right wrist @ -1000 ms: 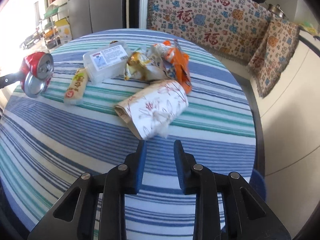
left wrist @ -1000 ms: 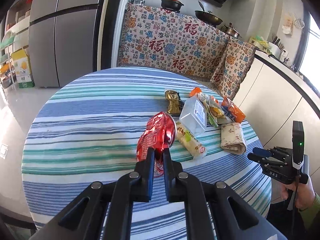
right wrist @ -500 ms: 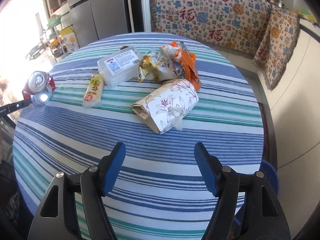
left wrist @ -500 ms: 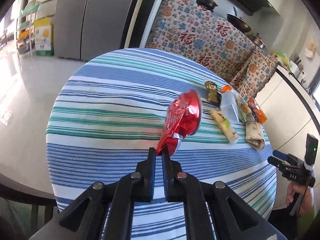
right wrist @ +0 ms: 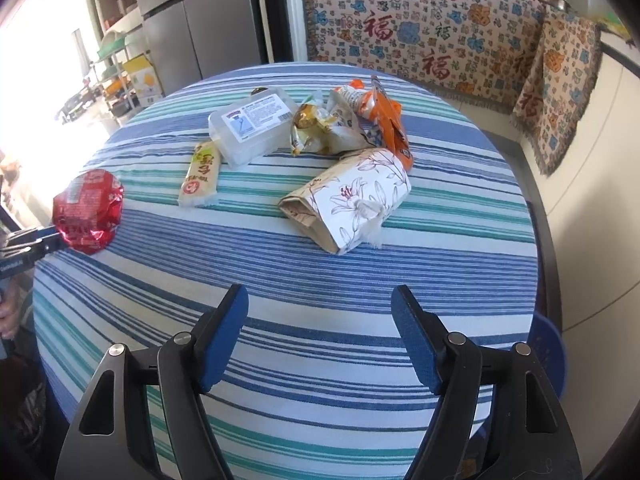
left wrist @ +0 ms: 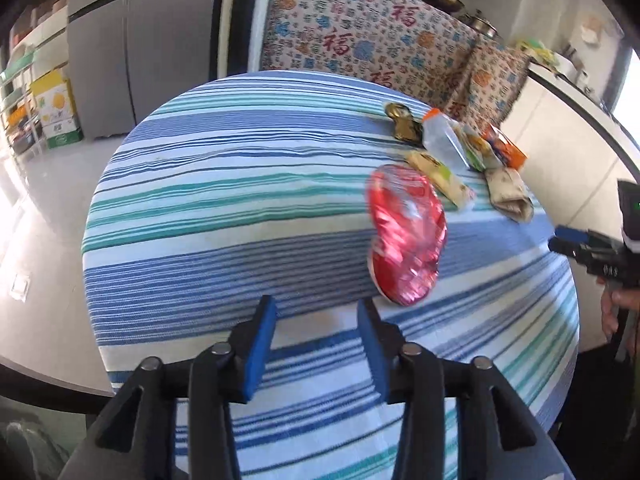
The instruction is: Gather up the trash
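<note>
A crushed red can shows blurred just beyond and to the right of my left gripper. The left jaws are opening, with nothing between the blue pads. In the right wrist view the red can sits at the tips of the left gripper, over the table's left edge. My right gripper is opening too, and holds nothing. It hangs over the striped cloth, short of a floral paper roll. Behind the roll lie a clear plastic box, a yellow snack bar wrapper and an orange wrapper.
The round table wears a blue, green and white striped cloth. A crumpled yellowish bag and a gold wrapper lie among the trash. A patterned throw covers the seat behind. A blue rounded object stands low at the table's right edge.
The left jaws went from shut on the red can to apart, and the can now sits off to their right. The right jaws spread from nearly shut to wide.
</note>
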A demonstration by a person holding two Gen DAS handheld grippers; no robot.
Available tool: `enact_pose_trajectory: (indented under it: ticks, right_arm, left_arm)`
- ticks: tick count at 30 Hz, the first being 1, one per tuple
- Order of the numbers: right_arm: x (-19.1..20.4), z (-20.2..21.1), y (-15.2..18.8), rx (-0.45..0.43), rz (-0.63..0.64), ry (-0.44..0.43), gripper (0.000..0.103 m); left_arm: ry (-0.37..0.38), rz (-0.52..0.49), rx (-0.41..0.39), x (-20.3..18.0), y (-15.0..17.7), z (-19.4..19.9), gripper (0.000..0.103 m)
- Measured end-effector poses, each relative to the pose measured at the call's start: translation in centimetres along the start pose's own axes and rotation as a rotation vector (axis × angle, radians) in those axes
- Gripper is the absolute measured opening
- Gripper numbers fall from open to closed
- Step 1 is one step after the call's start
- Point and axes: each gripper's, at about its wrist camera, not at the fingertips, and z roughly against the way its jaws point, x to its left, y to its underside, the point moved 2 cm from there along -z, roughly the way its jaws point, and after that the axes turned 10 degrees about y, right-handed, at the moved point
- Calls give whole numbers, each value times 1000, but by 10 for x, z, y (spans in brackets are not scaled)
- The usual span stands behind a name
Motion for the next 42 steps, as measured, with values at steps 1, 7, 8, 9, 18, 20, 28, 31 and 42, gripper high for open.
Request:
enact_pose_trajectory:
  ticks: [1, 7, 8, 9, 18, 20, 28, 31, 42]
  right_arm:
    - [-1, 0, 1, 0, -3, -1, 76]
    - [0, 0, 9, 1, -11, -7, 77]
    - [1, -1, 10, 2, -11, -10, 77]
    - [2, -2, 10, 3, -11, -14, 77]
    - [0, 14, 8, -37, -3, -13, 77]
    - [-11, 14, 6, -41, -19, 11, 80]
    - [-41, -19, -26, 26, -242, -51, 90]
    - [-41, -40, -43, 65, -361, -88, 90]
    - [-41, -48, -47, 130, -381, -106, 54]
  left_arm:
    - [0, -30, 1, -4, 2, 3, 50]
    - [53, -120, -21, -30, -3, 15, 68]
    - [55, -116, -26, -32, -6, 13, 69]
    - [55, -113, -29, -35, -10, 9, 69]
    - [103, -84, -9, -34, -47, -50, 69]
    - [152, -57, -3, -28, -52, -53, 69]
    - [230, -22, 1, -27, -61, -57, 40]
    - [193, -50, -9, -38, -62, -54, 36]
    - [78, -102, -104, -75, -52, -19, 32]
